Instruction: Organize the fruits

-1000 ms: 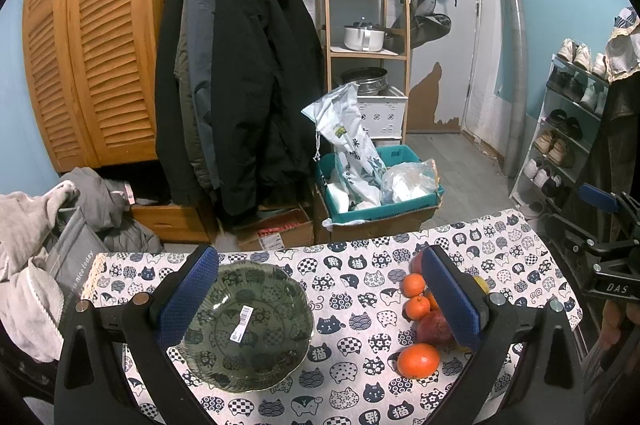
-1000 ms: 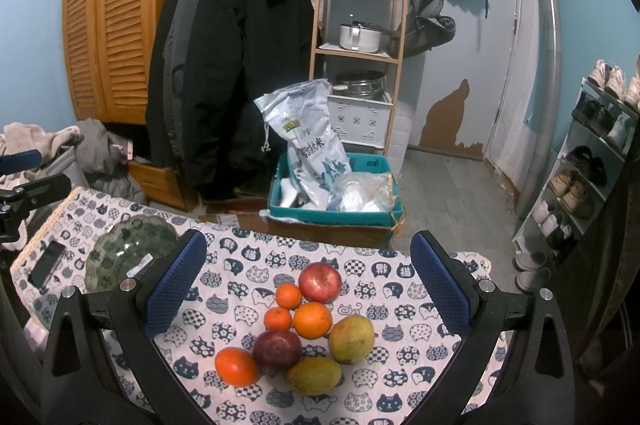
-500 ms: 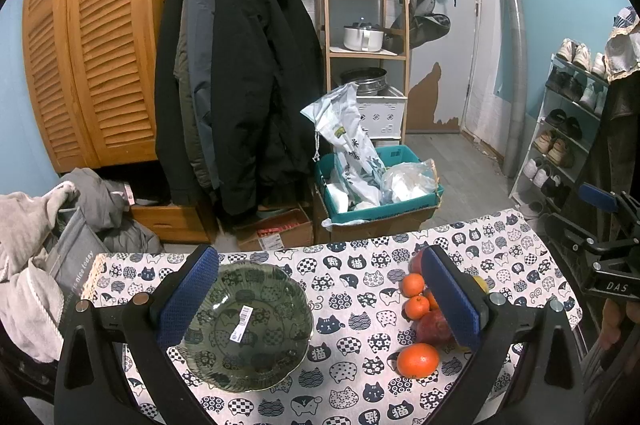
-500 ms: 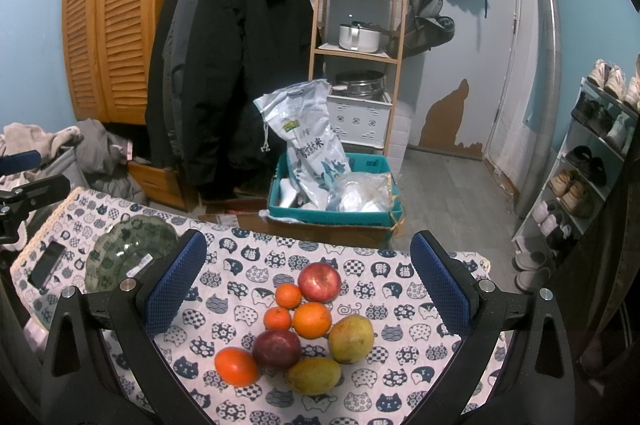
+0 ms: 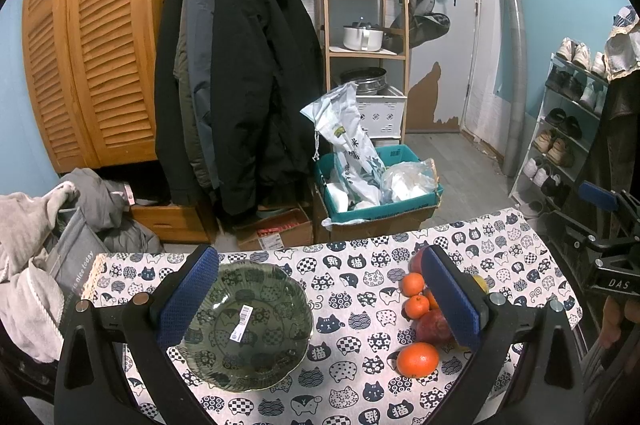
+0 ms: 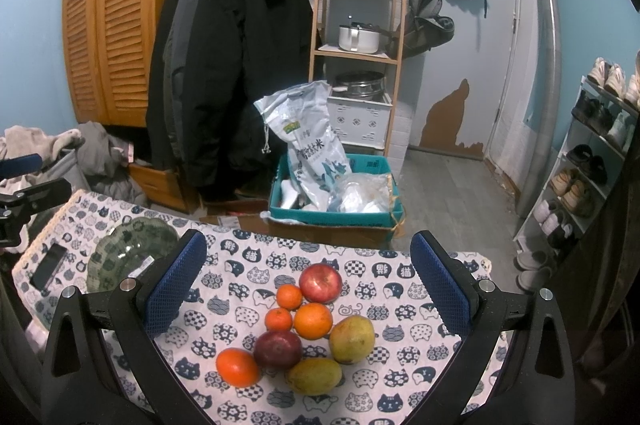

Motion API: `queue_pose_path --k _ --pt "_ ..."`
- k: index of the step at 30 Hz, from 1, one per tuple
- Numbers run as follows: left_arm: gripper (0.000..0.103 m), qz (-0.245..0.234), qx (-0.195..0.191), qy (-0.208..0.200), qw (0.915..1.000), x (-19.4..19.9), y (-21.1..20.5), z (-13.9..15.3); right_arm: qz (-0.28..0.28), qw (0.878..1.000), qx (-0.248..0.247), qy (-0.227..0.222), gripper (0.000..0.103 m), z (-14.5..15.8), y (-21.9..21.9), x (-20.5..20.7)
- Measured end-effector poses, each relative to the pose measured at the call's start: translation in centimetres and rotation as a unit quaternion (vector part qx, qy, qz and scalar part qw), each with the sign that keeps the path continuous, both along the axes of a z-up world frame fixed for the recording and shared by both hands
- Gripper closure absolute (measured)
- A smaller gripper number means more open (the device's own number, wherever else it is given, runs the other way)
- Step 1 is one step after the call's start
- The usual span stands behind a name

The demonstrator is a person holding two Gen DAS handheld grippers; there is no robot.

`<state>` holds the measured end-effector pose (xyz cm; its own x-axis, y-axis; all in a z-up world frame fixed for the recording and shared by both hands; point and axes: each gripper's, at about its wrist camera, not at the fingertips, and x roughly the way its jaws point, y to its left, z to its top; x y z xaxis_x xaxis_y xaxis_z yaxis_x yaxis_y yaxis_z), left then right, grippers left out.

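A green glass bowl [image 5: 248, 325] with a white sticker sits empty on the cat-print tablecloth [image 5: 352, 289]; it also shows in the right wrist view [image 6: 128, 253]. A pile of fruit lies to its right: a red apple [image 6: 320, 282], a dark red apple [image 6: 277, 349], several oranges [image 6: 313, 320] and two yellow-green mangoes [image 6: 352, 339]. My left gripper [image 5: 320, 299] is open and empty, hovering above the table between bowl and fruit. My right gripper [image 6: 308, 283] is open and empty, hovering above the fruit pile.
A black phone [image 6: 49, 265] lies at the table's left end beyond the bowl. Past the table's far edge stand a teal box with bags [image 6: 332, 193], hanging coats [image 6: 228, 65], a wooden shelf [image 6: 356, 25] and a shoe rack [image 6: 592, 161].
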<state>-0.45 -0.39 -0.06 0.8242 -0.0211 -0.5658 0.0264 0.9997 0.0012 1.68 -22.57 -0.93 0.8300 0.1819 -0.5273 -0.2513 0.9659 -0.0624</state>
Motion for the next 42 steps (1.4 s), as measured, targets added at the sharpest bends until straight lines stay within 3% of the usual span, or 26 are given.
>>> queue_pose_path --k 21,42 --pt "0.001 -0.001 0.001 0.011 0.9999 0.0 0.0 -0.7 -0.005 1.0 -0.002 0.008 0.003 -0.8 -0.7 0.2" --pt "0.001 -0.035 -0.003 0.112 0.9931 2.7 -3.1 -6.4 -0.032 0.993 -0.022 0.112 0.003 -5.8 -2.9 1.5"
